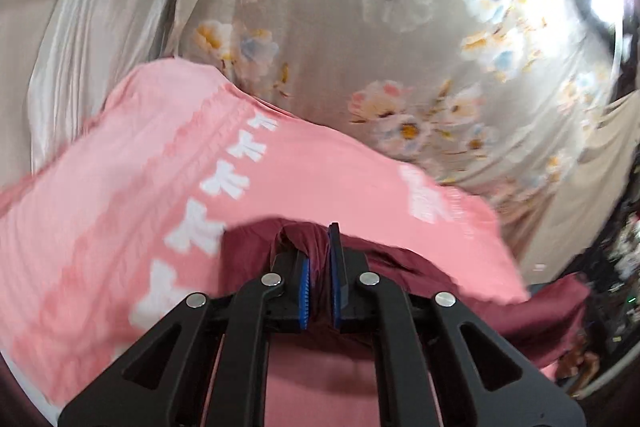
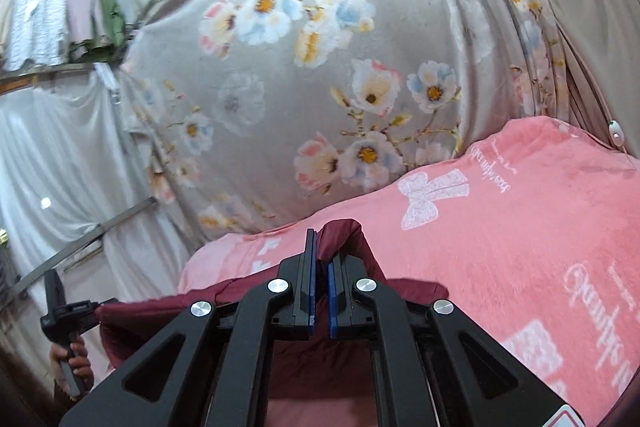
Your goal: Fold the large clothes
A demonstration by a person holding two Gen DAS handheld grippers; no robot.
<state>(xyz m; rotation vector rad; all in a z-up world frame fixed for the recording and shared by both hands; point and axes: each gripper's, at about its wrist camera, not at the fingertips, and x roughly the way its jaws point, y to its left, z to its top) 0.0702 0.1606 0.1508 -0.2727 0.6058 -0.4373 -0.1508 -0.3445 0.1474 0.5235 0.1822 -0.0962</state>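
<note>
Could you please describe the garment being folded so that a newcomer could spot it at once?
Start at the pink blanket with white bows, spread before the floral curtain. Over its near edge hangs a maroon garment, pinched by the left gripper and right gripper. It is the only dark, plain cloth there.

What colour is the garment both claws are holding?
Dark maroon garment, plain; clearest in the right wrist view.

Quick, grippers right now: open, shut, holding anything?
Left gripper: shut on the maroon garment, a fold pinched between its pads.
Right gripper: shut on the same maroon garment.
</note>
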